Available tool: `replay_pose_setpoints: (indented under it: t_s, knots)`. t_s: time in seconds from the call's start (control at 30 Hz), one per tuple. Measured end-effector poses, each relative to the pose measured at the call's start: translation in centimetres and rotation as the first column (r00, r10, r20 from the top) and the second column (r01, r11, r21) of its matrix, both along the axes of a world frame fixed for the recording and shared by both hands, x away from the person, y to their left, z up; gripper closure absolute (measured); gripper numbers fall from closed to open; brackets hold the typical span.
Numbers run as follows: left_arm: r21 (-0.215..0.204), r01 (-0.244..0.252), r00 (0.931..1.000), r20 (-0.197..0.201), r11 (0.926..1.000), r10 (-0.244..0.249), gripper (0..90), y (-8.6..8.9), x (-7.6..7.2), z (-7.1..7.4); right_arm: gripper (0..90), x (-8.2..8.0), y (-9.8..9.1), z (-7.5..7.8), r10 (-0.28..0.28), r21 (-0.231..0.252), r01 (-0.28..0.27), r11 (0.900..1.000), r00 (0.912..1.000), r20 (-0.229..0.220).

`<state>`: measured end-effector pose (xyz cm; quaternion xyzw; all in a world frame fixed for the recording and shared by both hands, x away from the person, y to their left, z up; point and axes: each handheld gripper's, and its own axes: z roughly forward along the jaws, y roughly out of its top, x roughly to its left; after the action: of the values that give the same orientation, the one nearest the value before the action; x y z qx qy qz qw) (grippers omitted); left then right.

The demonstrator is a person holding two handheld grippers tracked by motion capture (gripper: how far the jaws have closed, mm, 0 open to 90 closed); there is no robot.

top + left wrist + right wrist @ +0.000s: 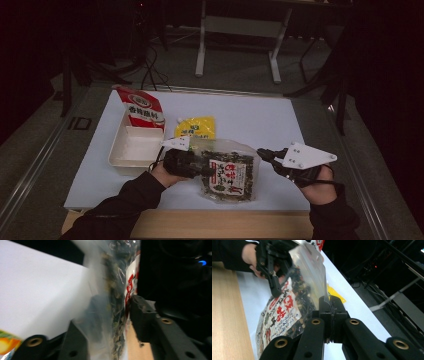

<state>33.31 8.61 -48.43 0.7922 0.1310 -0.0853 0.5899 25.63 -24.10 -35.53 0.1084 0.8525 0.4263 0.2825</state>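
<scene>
A clear bag of dark dried greens (227,172) with a red and white label is held up off the white board, tilted. My left gripper (205,170) comes in from the left and is shut on the bag's left side. In the left gripper view the bag (112,302) fills the space between the two black jaws of that gripper (106,312). My right gripper (261,152) is shut on the bag's upper right edge. In the right gripper view its jaws (329,300) pinch the clear film of the bag (287,307), with the left gripper (275,287) farther off on the bag's front.
A white tray (120,150) sits at the board's left with a red and white pack (142,110) leaning at its far end. A yellow pouch (196,129) lies behind the bag. The white board (260,115) ends in a wooden strip (225,225) near me.
</scene>
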Motion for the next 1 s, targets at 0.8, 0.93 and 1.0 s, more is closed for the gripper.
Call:
replay_pose_setpoints:
  t_s: [0.8,0.93,1.0]
  knots:
    - [0.044,-0.063,0.9868,0.152,0.9971,0.055,76.7,1.1,-2.7,5.9,50.0,1.2,-2.4,1.7,-0.085,0.23,0.087,0.9692,0.9962,-0.016]
    - [0.027,-0.092,0.9826,0.164,0.9954,0.086,76.7,1.9,-2.8,7.1,36.1,1.5,-2.1,1.3,-0.105,0.238,0.111,0.9648,0.9937,-0.038]
    - [0.017,-0.106,0.9799,0.172,0.9942,0.101,76.7,2.4,-2.8,7.8,28.1,1.7,-1.9,1.0,-0.118,0.246,0.124,0.9613,0.9922,-0.04]
